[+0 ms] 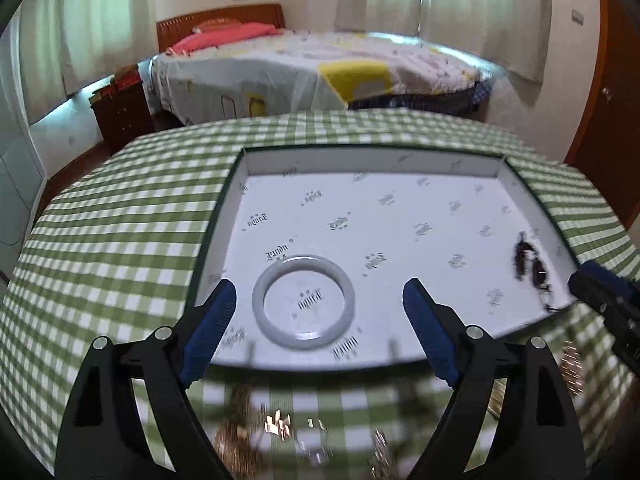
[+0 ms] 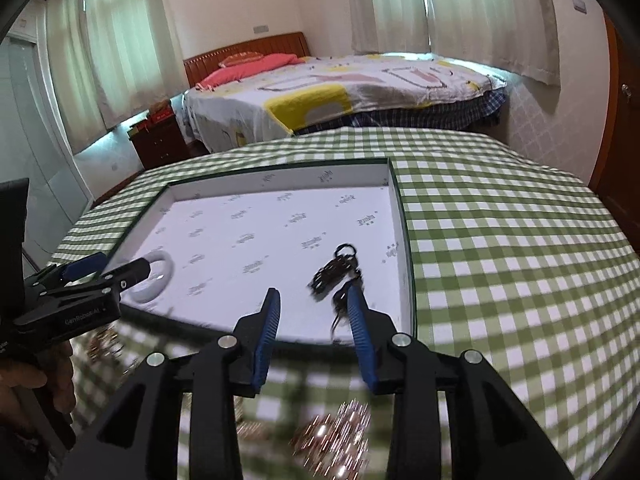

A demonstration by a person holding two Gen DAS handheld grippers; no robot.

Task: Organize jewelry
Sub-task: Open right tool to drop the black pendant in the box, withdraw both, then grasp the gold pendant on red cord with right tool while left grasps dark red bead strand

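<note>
Nearest me, blurred on the green-and-white checked tablecloth [image 1: 120,216]: glittery gold jewelry pieces [image 1: 276,426] at 6 o'clock in the left wrist view, more sparkly pinkish-gold pieces [image 2: 340,432] at 6 o'clock in the right wrist view; too smeared to say what they are

Left gripper [image 1: 316,300]: blue-padded jaws wide apart, nothing between the pads. The white translucent round bangle [image 1: 304,301] lies flat on the tray floor in the gap between the fingertips as I see it, not touched by either pad

Right gripper [image 2: 314,298]: jaws partly apart, nothing clamped. The dark beaded bracelet with a black cord loop [image 2: 334,270] lies on the tray floor just past the tips, toward 1 o'clock; its near end runs behind the right-hand finger, contact there I can't tell

Both pieces sit inside the shallow white cardboard tray with dark green rim and printed logos [image 1: 376,160]: bangle near the front left corner, bracelet near the front right side. In the right wrist view the left gripper body shows at 9 o'clock, in front of the bangle, with a hand [image 2: 48,380] under it

Beyond the table at 12 o'clock: bed with patterned white-and-yellow cover [image 1: 320,68], red pillows, wooden headboard. Dark wooden nightstand [image 1: 120,116] at 10 o'clock, pale curtains [image 1: 460,0] across the back
</note>
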